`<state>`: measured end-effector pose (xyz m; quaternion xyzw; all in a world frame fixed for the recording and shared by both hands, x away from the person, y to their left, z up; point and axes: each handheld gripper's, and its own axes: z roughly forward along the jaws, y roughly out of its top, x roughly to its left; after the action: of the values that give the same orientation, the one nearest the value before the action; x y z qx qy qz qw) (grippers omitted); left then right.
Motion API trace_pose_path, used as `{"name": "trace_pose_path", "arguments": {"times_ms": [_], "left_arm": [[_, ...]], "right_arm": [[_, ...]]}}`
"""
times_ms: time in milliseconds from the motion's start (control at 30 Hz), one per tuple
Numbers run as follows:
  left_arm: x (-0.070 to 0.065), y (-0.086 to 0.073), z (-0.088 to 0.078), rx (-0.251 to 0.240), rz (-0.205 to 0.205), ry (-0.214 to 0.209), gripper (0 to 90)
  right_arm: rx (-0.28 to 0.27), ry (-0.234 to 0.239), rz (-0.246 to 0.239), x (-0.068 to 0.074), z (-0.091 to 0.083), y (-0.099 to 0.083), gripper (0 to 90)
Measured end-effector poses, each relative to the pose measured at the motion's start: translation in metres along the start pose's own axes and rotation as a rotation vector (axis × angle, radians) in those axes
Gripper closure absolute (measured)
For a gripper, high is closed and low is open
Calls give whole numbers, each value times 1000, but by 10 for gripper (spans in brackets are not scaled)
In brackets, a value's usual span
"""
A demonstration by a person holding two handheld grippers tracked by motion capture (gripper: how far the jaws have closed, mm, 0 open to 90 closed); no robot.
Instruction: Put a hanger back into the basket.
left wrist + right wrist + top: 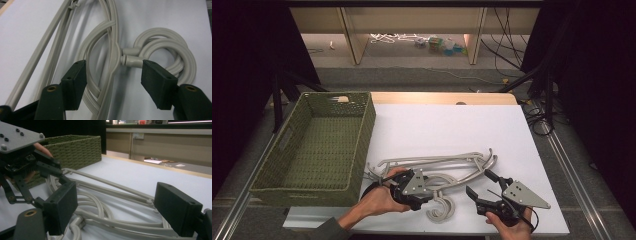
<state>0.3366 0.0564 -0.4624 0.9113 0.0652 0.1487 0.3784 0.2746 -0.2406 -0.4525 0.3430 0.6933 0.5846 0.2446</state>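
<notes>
Two or more pale grey hangers (437, 167) lie stacked on the white counter (452, 125); the exact count is hard to tell. Their long axis runs left to right, with the hooks (441, 210) curling toward the near edge. One green woven basket (319, 145) stands at the left, just beside them. The left tool (417, 192) sits over the hanger necks, its jaws partly open around them and not yet pressing. The right tool (487, 187), at the near right, gapes wide and holds nothing.
</notes>
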Motion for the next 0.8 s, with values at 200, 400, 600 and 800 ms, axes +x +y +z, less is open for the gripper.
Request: {"name": "trace_pose_path", "arguments": {"times_ms": [200,400,600,800], "left_arm": [[2,-1,3,14,10,-33,415],[7,-1,9,42,45,-55,471],[12,-3,10,50,49,-81,523],[11,-4,16,55,37,-105,557]], "right_arm": [[-8,10,5,0,1,-1,197],[15,12,-4,0,1,0,200],[6,6,-1,0,1,0,201],[8,9,0,0,1,0,203]]}}
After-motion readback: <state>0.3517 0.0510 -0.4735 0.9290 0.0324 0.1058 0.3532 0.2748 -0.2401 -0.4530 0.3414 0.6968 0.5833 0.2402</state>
